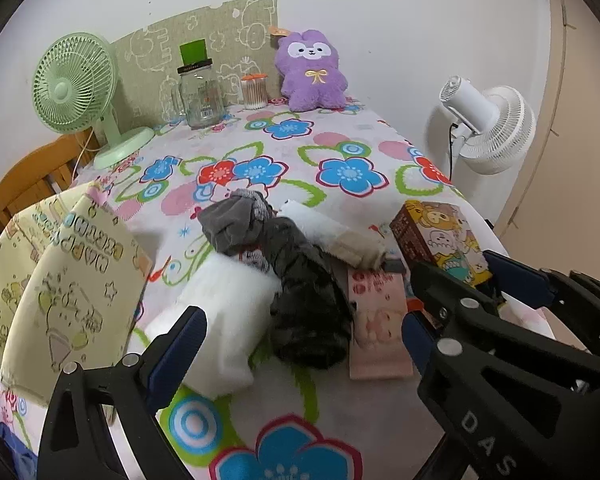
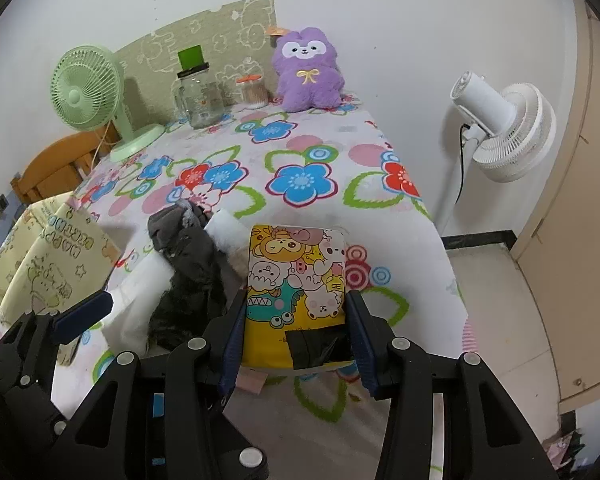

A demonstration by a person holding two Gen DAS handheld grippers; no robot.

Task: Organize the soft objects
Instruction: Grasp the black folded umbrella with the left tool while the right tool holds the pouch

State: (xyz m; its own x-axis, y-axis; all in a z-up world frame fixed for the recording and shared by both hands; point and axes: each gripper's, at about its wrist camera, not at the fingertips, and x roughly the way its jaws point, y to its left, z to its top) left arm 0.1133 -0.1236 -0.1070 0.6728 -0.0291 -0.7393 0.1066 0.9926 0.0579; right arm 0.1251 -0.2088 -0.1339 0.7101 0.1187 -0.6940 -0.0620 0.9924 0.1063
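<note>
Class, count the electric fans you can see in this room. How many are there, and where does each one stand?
2. A green desk fan stands on the table's far left corner. A white pedestal fan stands on the floor right of the table. Others could be out of view.

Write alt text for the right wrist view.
The right tool grips a yellow cartoon-printed packet over a flower-patterned tablecloth, beside a heap of dark and white socks. A purple plush toy sits at the back.
</note>
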